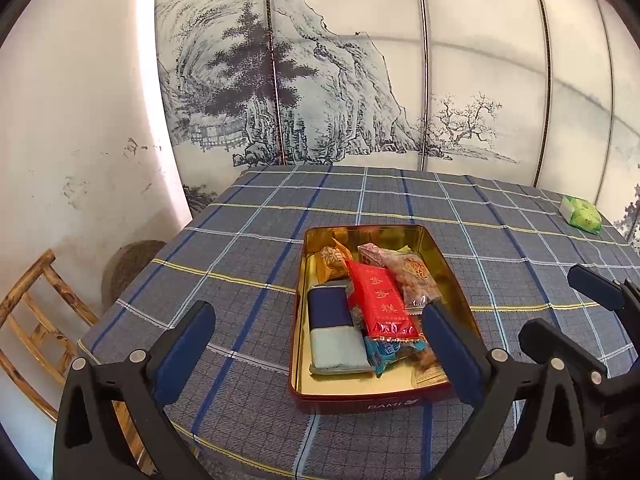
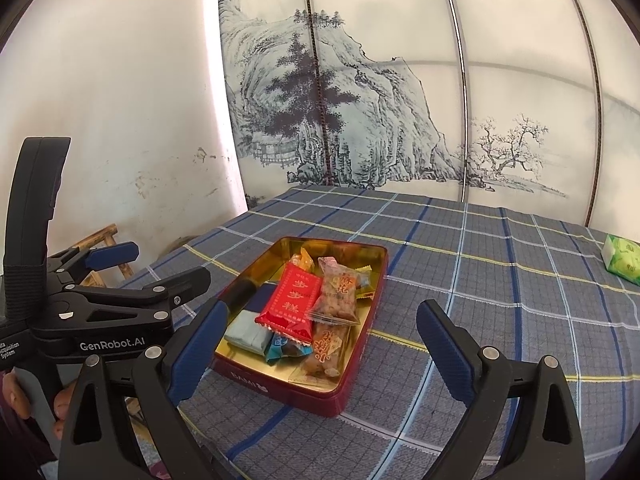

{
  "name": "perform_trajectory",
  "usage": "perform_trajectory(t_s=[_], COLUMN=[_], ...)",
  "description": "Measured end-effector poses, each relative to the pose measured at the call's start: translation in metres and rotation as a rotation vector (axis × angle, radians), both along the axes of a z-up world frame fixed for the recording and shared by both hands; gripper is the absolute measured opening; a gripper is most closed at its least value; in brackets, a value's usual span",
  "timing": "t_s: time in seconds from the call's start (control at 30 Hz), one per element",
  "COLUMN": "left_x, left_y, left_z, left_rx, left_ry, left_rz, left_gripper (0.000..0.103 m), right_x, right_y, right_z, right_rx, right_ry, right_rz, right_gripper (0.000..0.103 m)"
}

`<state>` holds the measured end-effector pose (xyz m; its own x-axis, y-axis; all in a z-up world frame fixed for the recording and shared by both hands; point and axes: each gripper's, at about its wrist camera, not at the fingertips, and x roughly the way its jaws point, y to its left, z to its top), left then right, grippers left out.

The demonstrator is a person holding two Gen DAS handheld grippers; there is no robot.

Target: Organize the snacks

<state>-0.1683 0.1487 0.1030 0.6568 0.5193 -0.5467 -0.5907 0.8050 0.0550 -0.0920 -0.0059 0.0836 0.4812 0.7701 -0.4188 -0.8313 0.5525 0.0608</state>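
Red tin (image 1: pixel 372 402) on the checked surface (image 1: pixel 248 280) holds the snacks (image 1: pixel 382 306); both grippers (image 1: pixel 320 344) (image 2: pixel 320 344) hover open-fingered, empty. Sorting looks nearly finished; next, perhaps, the green pack (image 2: pixel 624 258) far right.

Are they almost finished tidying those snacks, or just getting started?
Mostly done, it seems: the snacks, like the red packet, already lie in the tin. Both hand-held grippers, left and right, are open and empty. The green pack remains out on the tablecloth.

A red tin (image 1: pixel 372 402) (gold inside) sits on blue-grey plaid cloth (image 1: pixel 240 264); the fingers (image 1: pixel 188 352) are navy.
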Motion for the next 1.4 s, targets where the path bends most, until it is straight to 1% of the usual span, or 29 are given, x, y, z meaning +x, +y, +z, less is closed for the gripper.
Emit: perform_trajectory(t_s=[0.13, 0.67, 0.9, 1.23, 1.4], left_x=[0.004, 0.011, 0.019, 0.028, 0.035], left_y=[0.001, -0.002, -0.005, -0.007, -0.005], left_z=[-0.002, 0.004, 0.009, 0.010, 0.009], left_rx=[-0.001, 0.010, 0.024, 0.033, 0.031], left_ry=[0.011, 0.019, 0.030, 0.043, 0.056], left_rz=[-0.003, 0.006, 0.001, 0.001, 0.002], left_gripper=[0.102, 0.102, 0.102, 0.102, 0.102], right_x=[0.007, 0.009, 0.020, 0.025, 0.036], right_y=[-0.001, -0.004, -0.004, -0.005, -0.004], right_z=[-0.001, -0.002, 0.003, 0.004, 0.003], right_rx=[0.006, 0.015, 0.028, 0.027, 0.033], right_ry=[0.023, 0.023, 0.038, 0.044, 0.062], right_rz=[-0.007, -0.011, -0.013, -0.014, -0.020], right_gripper=[0.096, 0.096, 0.097, 0.098, 0.098])
